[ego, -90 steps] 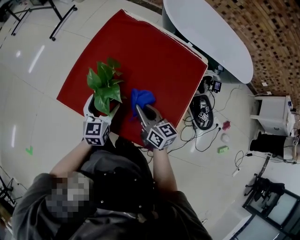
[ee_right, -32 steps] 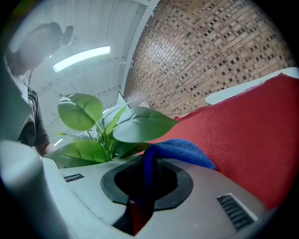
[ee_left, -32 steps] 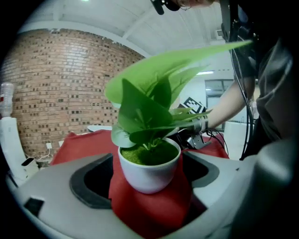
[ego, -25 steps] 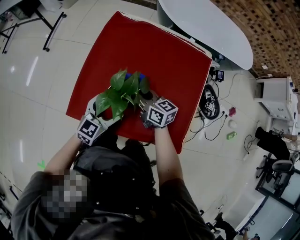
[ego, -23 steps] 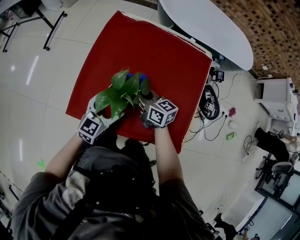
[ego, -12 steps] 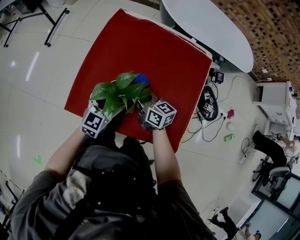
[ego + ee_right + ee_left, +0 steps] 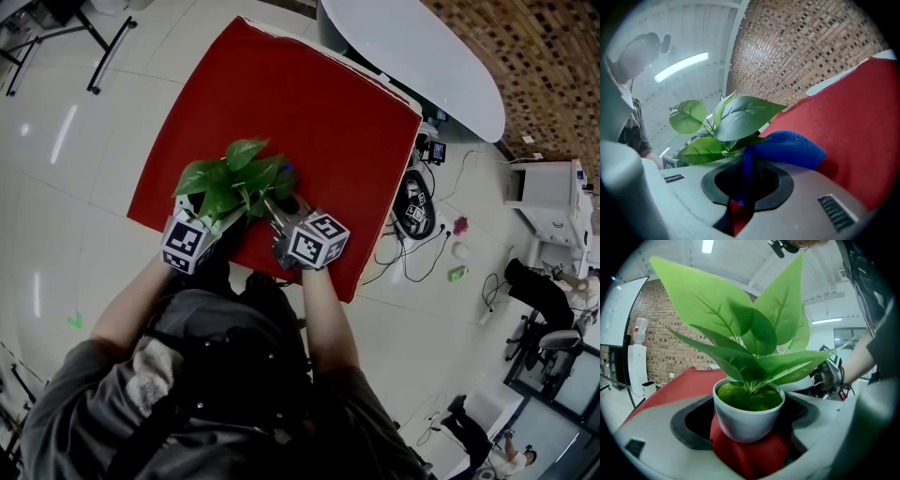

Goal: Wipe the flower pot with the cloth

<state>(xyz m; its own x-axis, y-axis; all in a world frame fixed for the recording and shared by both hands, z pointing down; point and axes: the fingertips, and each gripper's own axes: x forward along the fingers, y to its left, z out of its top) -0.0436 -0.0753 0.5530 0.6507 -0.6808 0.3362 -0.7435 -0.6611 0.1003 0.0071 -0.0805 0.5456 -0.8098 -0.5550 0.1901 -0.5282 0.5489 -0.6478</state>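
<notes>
Now, at the left, the left gripper (image 7: 211, 223) has its fingers (image 7: 656, 441) clamped round the pot (image 7: 747, 418), one on either side of the white wall. The pot sits upright between them at the near edge of the red table (image 7: 309, 103). Whether its base rests on the red surface or hangs just above it, I cannot tell. A few seconds ago the pot stood nearer the table's left corner. It has since been carried right, toward the other gripper, and the leaves (image 7: 230, 176) now spread over both sets of fingers in the head view.

Right of the pot is the cloth (image 7: 790, 149). A few seconds ago it lay alone on the table, and half a second ago it showed as a bright blue patch at the far side of the leaves. Now it is almost hidden under them, lower and closer in, so it seems to have swept along the pot's far right side.

At the right, the right gripper (image 7: 281, 208) has its fingers pinched shut on a fold of the cloth. The rest is bunched just beyond the tips, beside the leaves. I judge that wiping has begun, with only part of the pot's wall covered so far.
</notes>
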